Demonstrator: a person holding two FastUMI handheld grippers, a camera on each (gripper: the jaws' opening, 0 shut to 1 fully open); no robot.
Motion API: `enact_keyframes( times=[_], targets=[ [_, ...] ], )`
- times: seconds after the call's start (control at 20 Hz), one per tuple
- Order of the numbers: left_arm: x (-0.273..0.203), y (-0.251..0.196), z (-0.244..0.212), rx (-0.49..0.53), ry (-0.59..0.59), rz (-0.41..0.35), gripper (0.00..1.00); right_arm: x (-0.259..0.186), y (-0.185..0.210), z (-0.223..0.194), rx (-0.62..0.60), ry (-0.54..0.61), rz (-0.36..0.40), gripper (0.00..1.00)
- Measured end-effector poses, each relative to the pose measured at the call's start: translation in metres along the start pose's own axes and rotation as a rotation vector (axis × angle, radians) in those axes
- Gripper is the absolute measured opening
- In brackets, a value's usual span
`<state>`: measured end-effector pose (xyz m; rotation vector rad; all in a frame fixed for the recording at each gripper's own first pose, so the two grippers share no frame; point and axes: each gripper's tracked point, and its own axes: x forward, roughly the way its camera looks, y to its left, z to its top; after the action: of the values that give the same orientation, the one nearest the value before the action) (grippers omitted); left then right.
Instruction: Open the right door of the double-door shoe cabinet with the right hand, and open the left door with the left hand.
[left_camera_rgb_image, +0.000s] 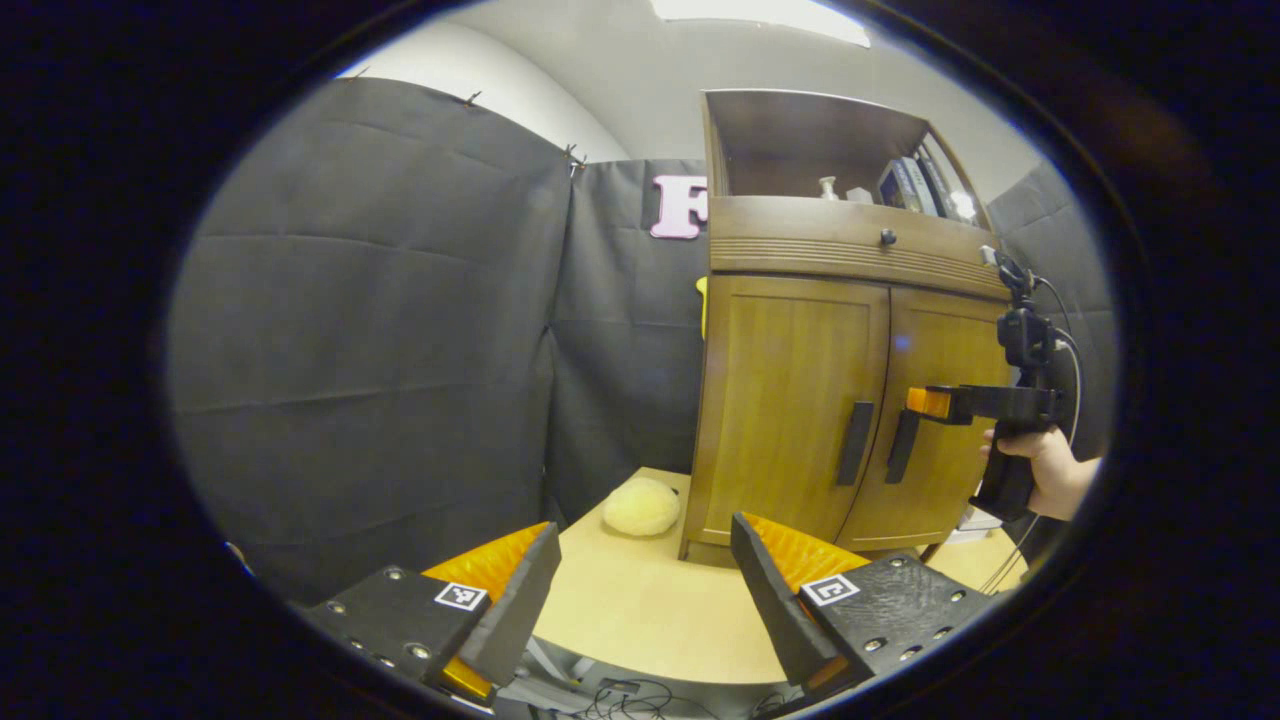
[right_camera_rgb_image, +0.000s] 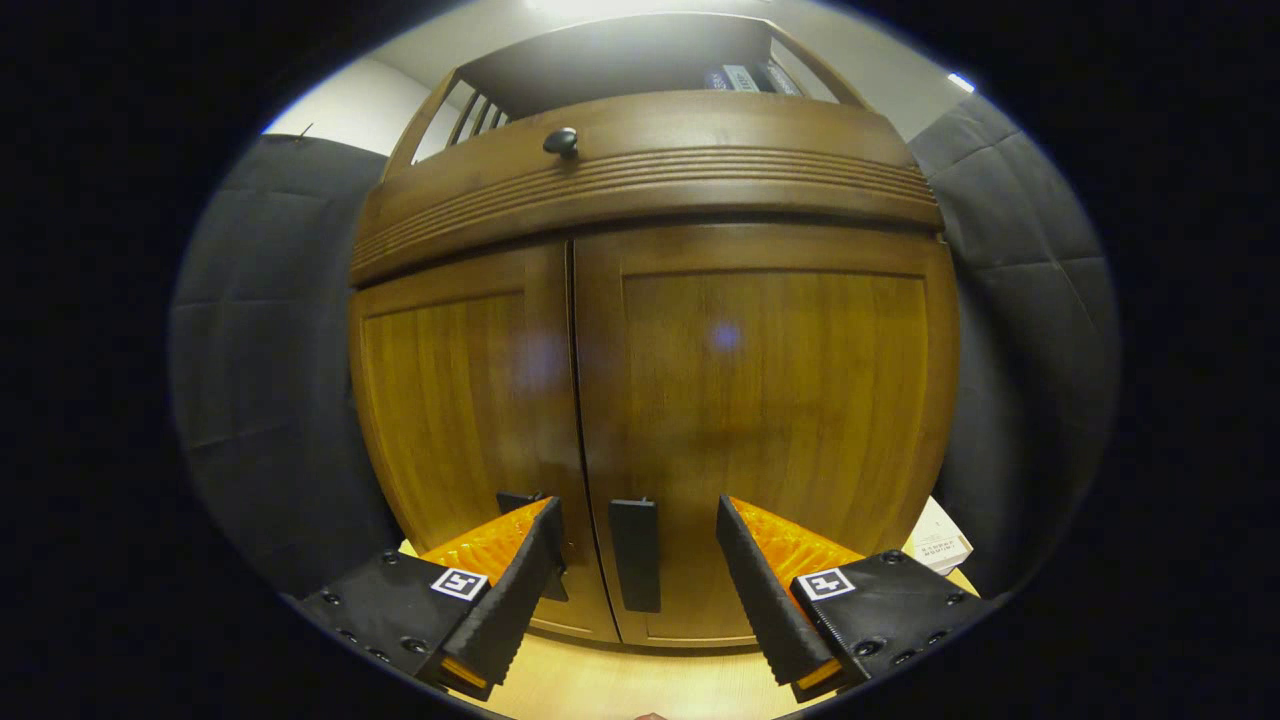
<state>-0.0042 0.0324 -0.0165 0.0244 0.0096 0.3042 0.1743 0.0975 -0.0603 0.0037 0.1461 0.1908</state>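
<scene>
1. Shoe cabinet (right_camera_rgb_image: 650, 400) centre frame, both doors closed.
2. Right tool (right_camera_rgb_image: 638, 560) spread, straddling right door handle (right_camera_rgb_image: 636, 553); not yet gripping.
3. Left tool (left_camera_rgb_image: 645, 590) spread, low over worktop (left_camera_rgb_image: 640, 610).
4. Next: pinch handle, pull.

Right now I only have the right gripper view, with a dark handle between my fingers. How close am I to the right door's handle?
Observer: In the left gripper view, the right gripper has its tips at the top end of the right door handle; I cannot tell if they touch.
Operator: Where's the left gripper?
Observer: The left gripper is open, back from the cabinet, over the table.
Operator: Anything beside the cabinet?
Observer: A fluffy yellow ball lies on the table, on the left door's side.
</scene>
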Motion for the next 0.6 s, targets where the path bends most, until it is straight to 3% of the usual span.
enact_keyframes(
  times=[0.45,0.6],
  targets=[
    [0.003,0.005,-0.002,-0.048,0.025,0.055,1.0,0.044,-0.003,-0.033,-0.029,0.091,-0.015,0.96],
    [0.004,0.007,-0.001,-0.045,0.042,0.07,1.0,0.05,-0.005,-0.037,-0.032,0.108,-0.027,0.86]
  ],
)
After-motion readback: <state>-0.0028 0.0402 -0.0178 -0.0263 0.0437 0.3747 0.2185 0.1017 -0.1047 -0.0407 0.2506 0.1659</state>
